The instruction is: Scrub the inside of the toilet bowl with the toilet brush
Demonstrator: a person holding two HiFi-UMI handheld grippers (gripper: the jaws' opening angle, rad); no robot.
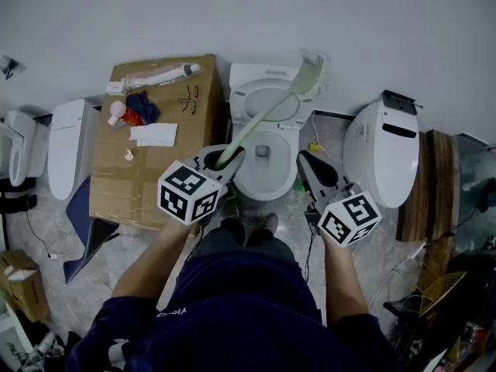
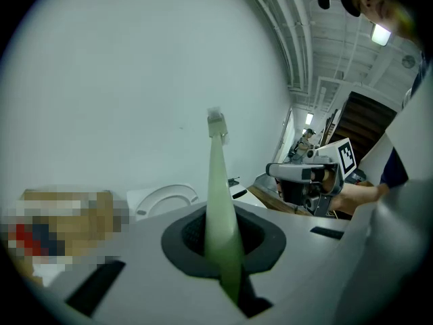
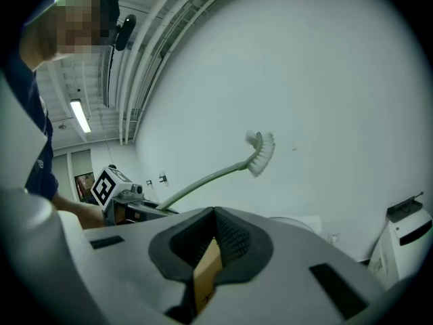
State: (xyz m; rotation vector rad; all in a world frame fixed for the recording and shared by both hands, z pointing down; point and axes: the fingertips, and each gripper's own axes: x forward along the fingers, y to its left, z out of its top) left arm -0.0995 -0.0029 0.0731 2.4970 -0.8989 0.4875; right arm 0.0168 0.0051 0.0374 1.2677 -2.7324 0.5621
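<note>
Brush (image 1: pixel 271 111), likely light with a springy thin handle, slants head-high over the bowl (image 1: pixel 267 196), left gripper (image 1: pixel 221 160) clamped on its near end, a fair hold; right gripper (image 1: pixel 304 160) near-closed, tan sliver (image 3: pixel 205 273) in the gap.

Toilet brush (image 1: pixel 279 103) handle end hidden inside left tongs (image 1: pixel 221 159)

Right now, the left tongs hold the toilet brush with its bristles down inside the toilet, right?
No. The left tongs do hold the brush, but its bristles are up in the air, not inside the toilet. The right gripper view shows it.
</note>
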